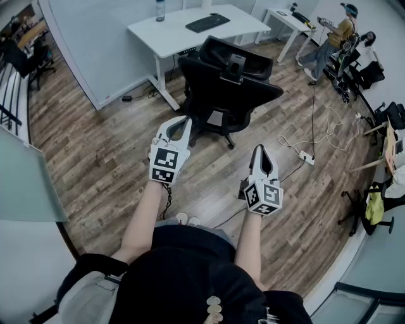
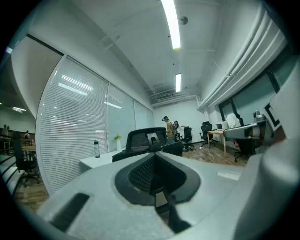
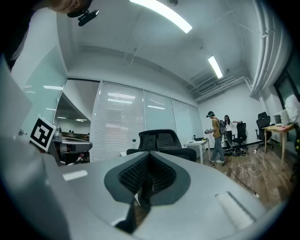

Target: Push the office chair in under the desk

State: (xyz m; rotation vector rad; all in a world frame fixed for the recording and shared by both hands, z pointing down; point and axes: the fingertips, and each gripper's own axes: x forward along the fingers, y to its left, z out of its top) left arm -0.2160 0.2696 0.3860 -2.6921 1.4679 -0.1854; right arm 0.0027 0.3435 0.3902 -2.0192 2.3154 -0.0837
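Note:
A black office chair (image 1: 224, 85) stands on the wood floor, pulled out from a white desk (image 1: 190, 28), its back toward me. My left gripper (image 1: 185, 120) is shut and empty, its tip close to the chair's near left side in the head view; I cannot tell if it touches. My right gripper (image 1: 261, 150) is shut and empty, a short way back from the chair. The left gripper view shows the chair (image 2: 147, 140) and the desk (image 2: 101, 160) past the shut left gripper (image 2: 155, 154). In the right gripper view the chair (image 3: 159, 140) rises beyond the shut right gripper (image 3: 149, 154).
A keyboard (image 1: 207, 23) and a bottle (image 1: 160, 9) sit on the desk. A power strip (image 1: 306, 157) with white cable lies on the floor right of the chair. Two people (image 1: 335, 38) stand by another white desk (image 1: 288, 19) at the far right. More chairs (image 1: 367, 212) line the right wall.

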